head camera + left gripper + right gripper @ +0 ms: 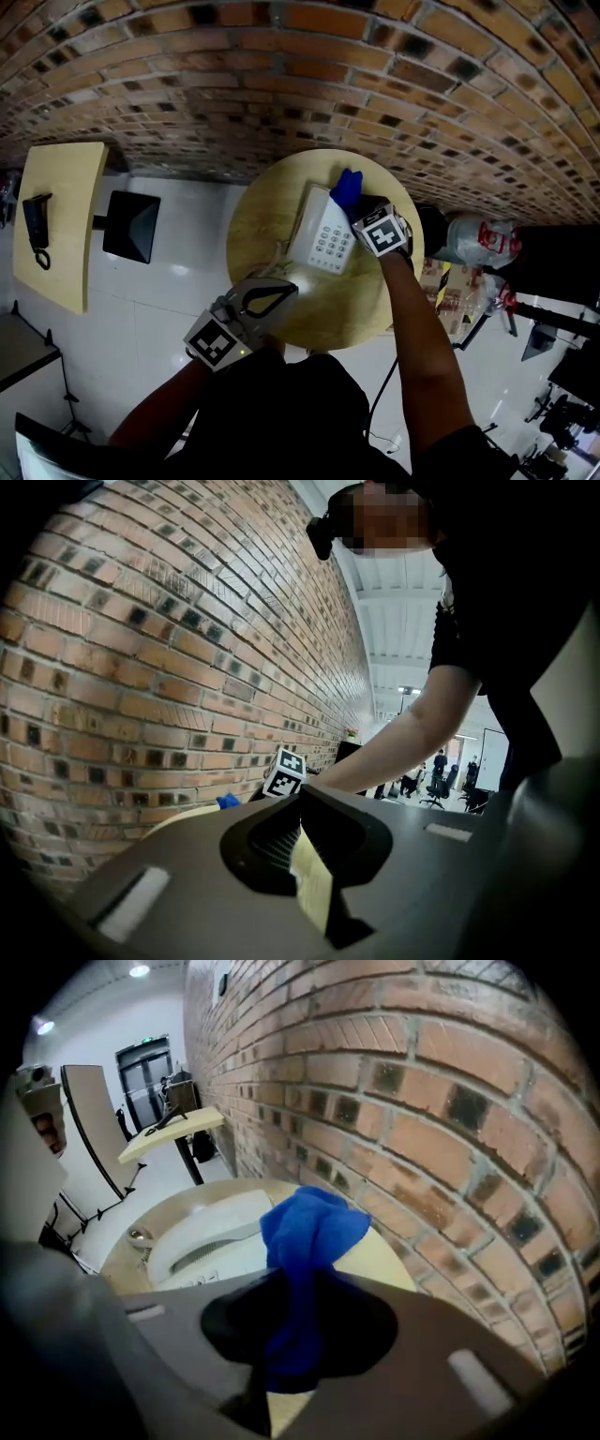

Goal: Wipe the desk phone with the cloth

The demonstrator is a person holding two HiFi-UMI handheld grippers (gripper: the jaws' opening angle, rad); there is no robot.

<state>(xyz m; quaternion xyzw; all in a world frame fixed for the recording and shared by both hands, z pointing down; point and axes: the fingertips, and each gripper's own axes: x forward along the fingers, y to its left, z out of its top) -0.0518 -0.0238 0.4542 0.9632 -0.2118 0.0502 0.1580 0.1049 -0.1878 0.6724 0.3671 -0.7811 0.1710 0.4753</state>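
Bunching out of the right gripper (pixel 360 208), whose jaws are clenched on it, a blue cloth (pixel 346 187) is held at the far right corner of the white desk phone (pixel 322 242); whether it is pressed against the casing cannot be told. The phone is set lengthwise on a round wooden table (pixel 258 211), its keypad turned up, close to the brick wall (pixel 281 84) on the far side. The left gripper (pixel 279 284) is held low at the near left of the table, its jaws drawn together with nothing seen between them, and its tips are placed just beside the phone's near left corner. Further left, a rectangular table (pixel 66 187) is seen, with a black handset (pixel 37 225) laid on it.
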